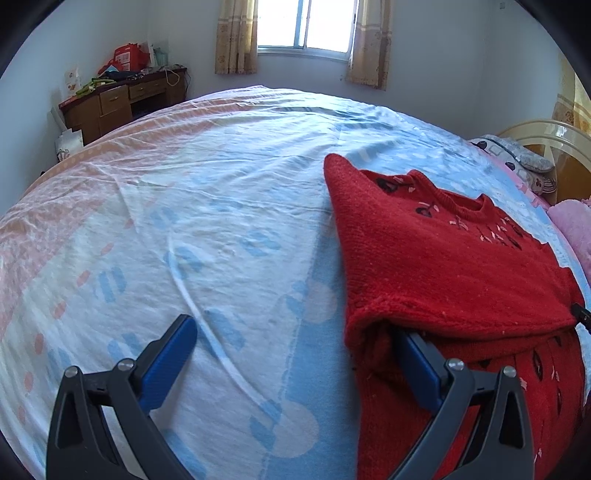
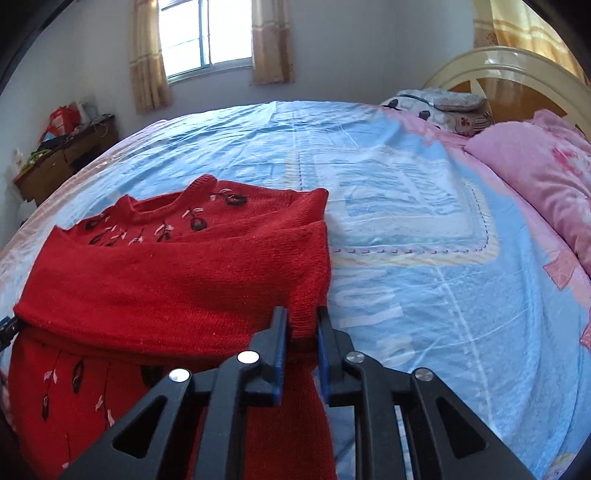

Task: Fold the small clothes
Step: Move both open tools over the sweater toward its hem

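Two grippers: my right gripper [image 2: 301, 325] pinches the sweater [image 2: 166, 266] fold; left gripper [image 1: 295, 339] gapes wide, one finger [image 1: 417, 365] tucked under; I'd lay it flat, edges aligned.

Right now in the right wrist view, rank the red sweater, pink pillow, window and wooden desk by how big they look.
1. red sweater, though nearness inflates it
2. pink pillow
3. window
4. wooden desk

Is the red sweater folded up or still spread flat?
Partly folded. The red sweater has a plain layer lying doubled across its front below the collar, with the right tongs pinching it.
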Demonstrator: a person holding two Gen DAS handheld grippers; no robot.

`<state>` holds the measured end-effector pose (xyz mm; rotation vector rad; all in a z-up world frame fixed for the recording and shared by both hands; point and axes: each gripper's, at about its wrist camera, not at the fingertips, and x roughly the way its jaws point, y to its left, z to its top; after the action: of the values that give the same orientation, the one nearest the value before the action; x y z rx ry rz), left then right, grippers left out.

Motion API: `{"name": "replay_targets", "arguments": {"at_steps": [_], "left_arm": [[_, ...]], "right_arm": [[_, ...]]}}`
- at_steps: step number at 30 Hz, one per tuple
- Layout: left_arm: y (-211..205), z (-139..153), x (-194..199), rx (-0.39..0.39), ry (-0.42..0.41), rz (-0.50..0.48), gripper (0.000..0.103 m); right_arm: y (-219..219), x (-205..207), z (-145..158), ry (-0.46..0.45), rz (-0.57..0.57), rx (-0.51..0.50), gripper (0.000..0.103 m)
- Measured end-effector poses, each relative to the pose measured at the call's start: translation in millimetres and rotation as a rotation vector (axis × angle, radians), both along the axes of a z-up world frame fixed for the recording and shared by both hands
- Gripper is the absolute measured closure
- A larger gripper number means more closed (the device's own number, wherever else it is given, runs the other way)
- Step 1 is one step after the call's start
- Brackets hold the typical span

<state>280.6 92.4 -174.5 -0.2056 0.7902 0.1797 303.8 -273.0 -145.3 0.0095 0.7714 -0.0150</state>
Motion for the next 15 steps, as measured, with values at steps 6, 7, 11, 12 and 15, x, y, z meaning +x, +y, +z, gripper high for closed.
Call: {"name": "replay_targets", "arguments": {"at_steps": [6,7,11,12,15], "left_arm": [[2.9,9.0,-17.1,-0.038,-0.039,-0.01,0.0],[1.8,11.1,-20.9,-0.029,-0.046,-0.005,0.0],[-4.1,23.5,-27.9,0.013,-0.077,0.002,0.0],[-4.6,27.5,-28.7,0.013,-0.086,0.004,0.0],[-6.2,38.9,-30.7,0.009,-0.119,0.0,0.0]], "right_arm": [[3.4,-23.9,29.6,-0.109,0.001,0.008,0.065],[6.0,-26.4,34.0,-0.128,0.011,0.013,0.064],[24.0,-23.1,41.2,-0.137,0.094,0.039,0.055],[30.9,-18.5,38.7,-0.124,0.124,0.052,0.055],[41.8,-10.3,29.6,-0.115,0.154,0.05,0.054]]}}
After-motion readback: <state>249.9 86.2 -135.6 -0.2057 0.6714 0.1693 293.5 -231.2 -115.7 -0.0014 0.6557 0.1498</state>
